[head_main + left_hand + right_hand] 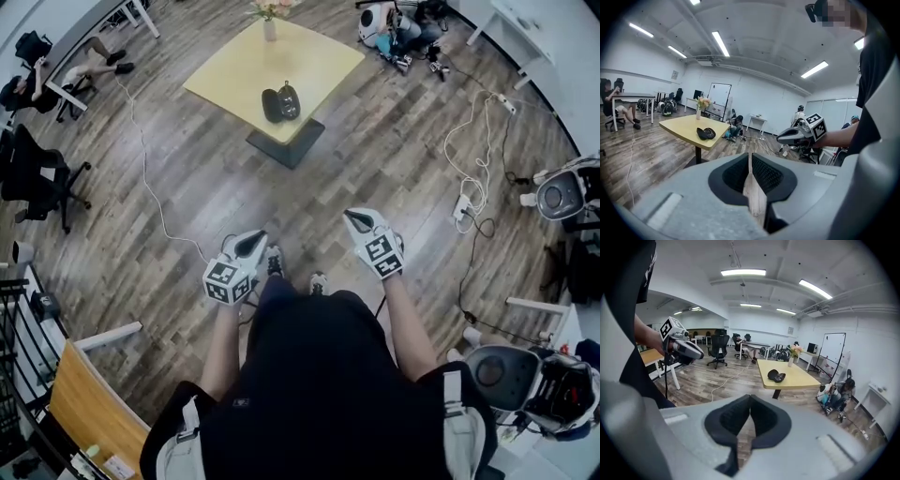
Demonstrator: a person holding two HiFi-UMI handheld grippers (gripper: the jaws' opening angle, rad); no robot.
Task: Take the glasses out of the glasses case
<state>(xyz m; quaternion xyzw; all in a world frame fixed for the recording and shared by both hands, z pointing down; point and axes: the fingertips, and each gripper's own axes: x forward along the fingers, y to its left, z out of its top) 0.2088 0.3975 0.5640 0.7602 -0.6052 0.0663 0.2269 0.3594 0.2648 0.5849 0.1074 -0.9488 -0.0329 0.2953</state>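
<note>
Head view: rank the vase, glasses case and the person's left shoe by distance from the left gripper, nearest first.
1. Left shoe, right beside the left gripper.
2. Glasses case, near end of the table.
3. Vase, at the table's far end.

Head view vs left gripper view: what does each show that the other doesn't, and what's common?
Only head view: the left gripper seen from outside with its marker cube, and the person's shoes on the wood floor.
Only left gripper view: that gripper's jaws closed together with nothing between them, the ceiling lights, and a whiteboard at the far wall.
Both: the yellow table, the glasses case lying on it, the flower vase, and the right gripper, apart from the table.
</note>
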